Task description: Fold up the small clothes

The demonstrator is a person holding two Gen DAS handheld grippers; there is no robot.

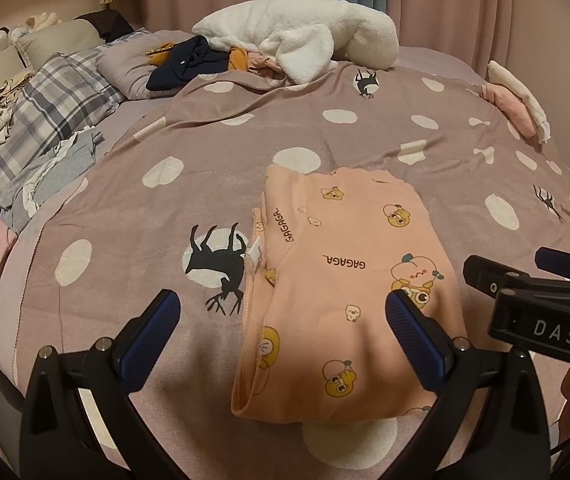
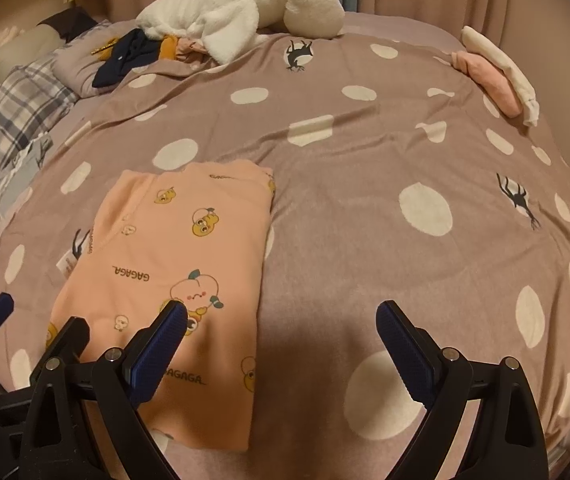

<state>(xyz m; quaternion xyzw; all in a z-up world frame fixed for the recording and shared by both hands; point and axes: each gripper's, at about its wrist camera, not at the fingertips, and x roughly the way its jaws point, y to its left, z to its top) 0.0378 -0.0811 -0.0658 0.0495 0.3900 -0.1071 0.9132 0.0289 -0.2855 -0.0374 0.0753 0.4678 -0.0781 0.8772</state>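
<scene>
A small peach garment (image 1: 337, 280) with cartoon prints and "GAGAGA" lettering lies folded into a long rectangle on the mauve spotted bedspread (image 1: 125, 208). My left gripper (image 1: 283, 308) hovers open over its near left part, one pad over the bedspread and one over the cloth. In the right wrist view the same garment (image 2: 173, 264) lies at the left, and my right gripper (image 2: 281, 316) stands open over its near right edge, holding nothing. The right gripper's body (image 1: 541, 300) shows at the right edge of the left wrist view.
A pile of unfolded clothes (image 1: 205, 60) with a white fleece item (image 1: 301, 36) lies at the far side of the bed. Folded pink and white pieces (image 2: 497, 80) sit at the far right edge. Plaid bedding and more clothes (image 1: 45, 128) lie to the left. Curtains hang behind.
</scene>
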